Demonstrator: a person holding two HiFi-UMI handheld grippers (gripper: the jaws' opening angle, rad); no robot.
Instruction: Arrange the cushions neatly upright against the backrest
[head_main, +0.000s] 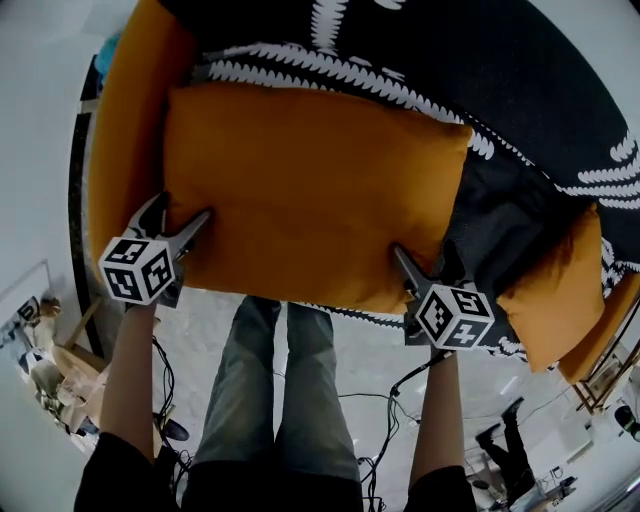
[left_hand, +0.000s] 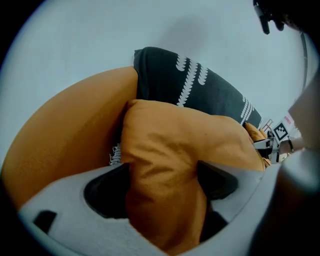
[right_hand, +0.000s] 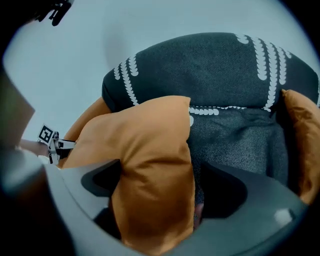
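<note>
A large orange cushion (head_main: 310, 190) leans against the dark, white-patterned sofa backrest (head_main: 480, 60), with its lower edge on the seat front. My left gripper (head_main: 185, 215) is at its lower left corner and my right gripper (head_main: 425, 262) at its lower right corner. In the left gripper view the cushion corner (left_hand: 170, 150) fills the space between the wide-spread jaws of the left gripper (left_hand: 162, 185). In the right gripper view the cushion (right_hand: 145, 160) lies against one jaw of the right gripper (right_hand: 160, 187), with a gap to the other. A second orange cushion (head_main: 555, 290) leans at the right.
An orange armrest (head_main: 125, 130) bounds the sofa on the left, close to my left gripper. The person's legs (head_main: 270, 400) stand before the seat, with cables (head_main: 390, 400) on the floor. Cluttered items (head_main: 40, 350) sit at the lower left.
</note>
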